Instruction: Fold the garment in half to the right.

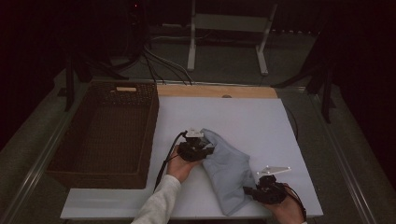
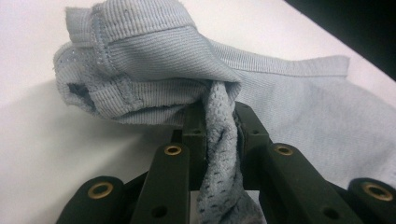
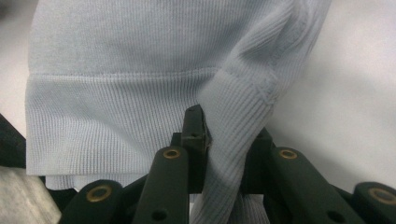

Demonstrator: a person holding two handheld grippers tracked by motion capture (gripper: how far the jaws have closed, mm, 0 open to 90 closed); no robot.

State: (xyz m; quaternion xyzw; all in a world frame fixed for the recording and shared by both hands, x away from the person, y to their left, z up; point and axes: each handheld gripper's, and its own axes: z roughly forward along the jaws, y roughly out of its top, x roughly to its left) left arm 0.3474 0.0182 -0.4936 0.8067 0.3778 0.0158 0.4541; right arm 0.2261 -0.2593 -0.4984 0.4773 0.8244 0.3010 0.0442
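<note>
Tabletop [image 1: 261,121], a white board, takes up most of what I can see from above, with a strip of bare wood along its far edge and dark floor beyond it. Its whole far right half lies bare, so there is open room on that side and toward the back. A dark wicker basket [image 1: 105,135] sits along the board's left edge, its near right corner just beside the person's left forearm, which narrows the room there.

A pale blue garment [image 1: 229,172] lies on the near middle of the board, running from the centre down to the front edge, where its lower end comes close to the rim.

The left gripper [image 1: 205,150] sits at the garment's upper left end. Seen from its own camera, its jaws are clenched on a twisted bit of mesh lining, with the ribbed hem bunched up just above them.

The right gripper [image 1: 250,190] is at the garment's lower right side, close to the board's front edge. Its jaws are pinched on a fold of the ribbed cuff or hem [image 3: 233,121], the cloth rising between them.
</note>
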